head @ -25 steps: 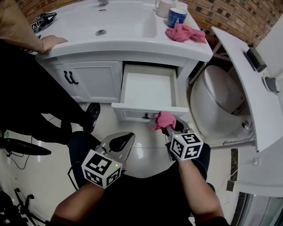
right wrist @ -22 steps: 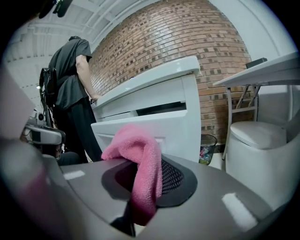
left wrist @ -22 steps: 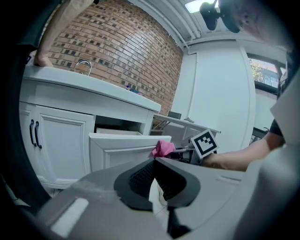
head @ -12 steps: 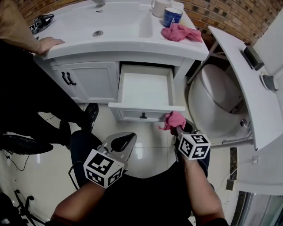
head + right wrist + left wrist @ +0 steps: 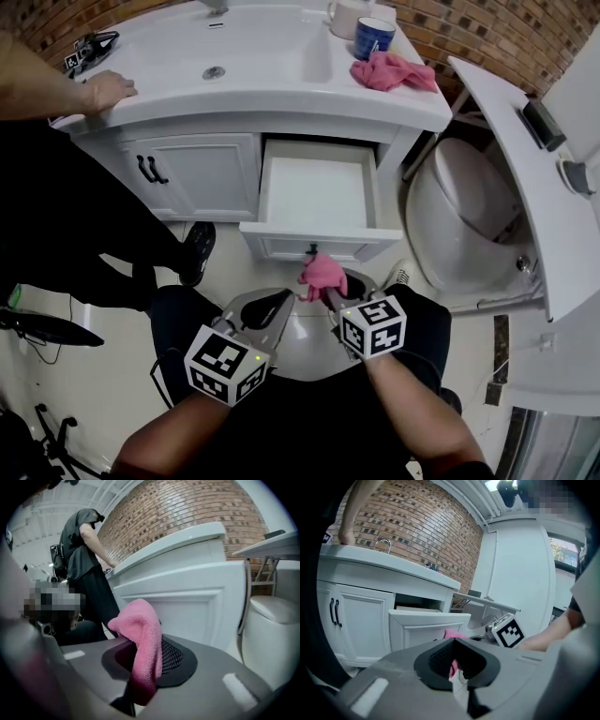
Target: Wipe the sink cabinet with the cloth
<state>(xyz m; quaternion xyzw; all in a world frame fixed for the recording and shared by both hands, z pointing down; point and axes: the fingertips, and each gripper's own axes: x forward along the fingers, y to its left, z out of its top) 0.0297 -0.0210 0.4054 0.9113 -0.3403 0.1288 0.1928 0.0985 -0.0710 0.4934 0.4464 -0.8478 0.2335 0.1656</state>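
Note:
The white sink cabinet [image 5: 202,169] has its drawer [image 5: 319,192] pulled open, with nothing in it. My right gripper [image 5: 323,287] is shut on a pink cloth [image 5: 322,272] just below the drawer front, close to its small dark knob [image 5: 312,249]. In the right gripper view the pink cloth [image 5: 141,641] hangs over the pads of the right gripper [image 5: 140,670], before the white drawer front [image 5: 192,606]. My left gripper [image 5: 265,309] is lower left of it, shut and holding nothing. From the left gripper [image 5: 457,667] I see the drawer [image 5: 424,625] and the cloth [image 5: 453,634].
A second pink cloth [image 5: 392,70], a blue mug [image 5: 374,36] and a white mug [image 5: 347,14] sit on the countertop right of the basin [image 5: 244,52]. A person's hand [image 5: 108,91] rests on the counter's left edge, a shoe [image 5: 197,248] below. A toilet [image 5: 459,220] stands right.
My right gripper with the cloth swung from the drawer front's right corner leftwards to below its knob. The left gripper has barely shifted.

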